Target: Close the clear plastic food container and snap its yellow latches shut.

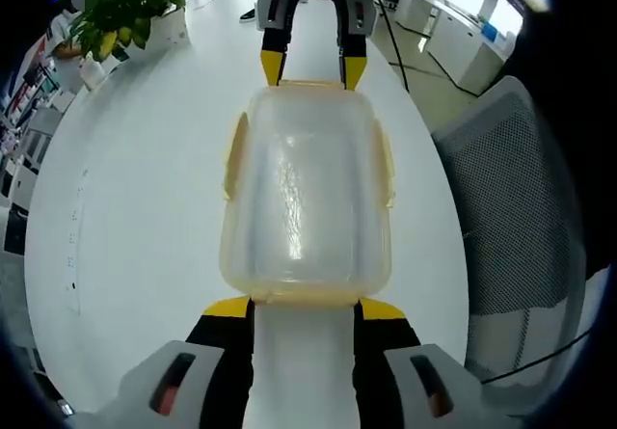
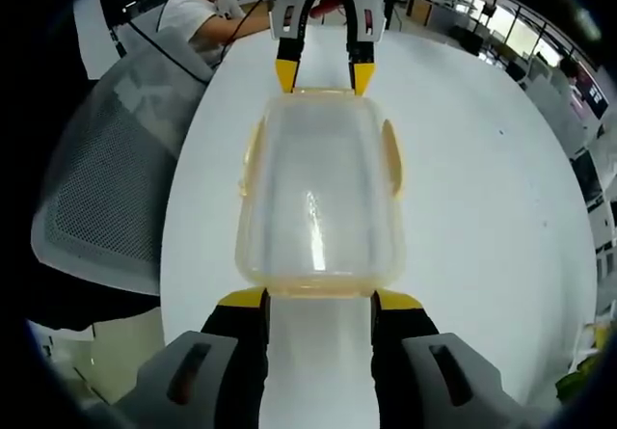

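A clear plastic container [image 1: 307,193] [image 2: 320,193] lies on the white table [image 1: 145,207] [image 2: 482,207] with its lid resting on top. Yellow latches [image 1: 234,154] [image 2: 393,159] flare outward along both long sides. My left gripper [image 1: 305,307] [image 2: 324,74] stands open at one short end, its yellow tips just at the container's rim. My right gripper [image 2: 319,300] [image 1: 313,68] stands open at the opposite short end, facing the left one. Neither pair of jaws is clamped on anything I can make out.
A grey mesh office chair [image 1: 521,207] [image 2: 106,188] stands close to the table's edge on one long side. A potted plant [image 1: 135,10] sits at the far end of the table. A person in a white shirt [image 2: 202,14] sits beyond the table.
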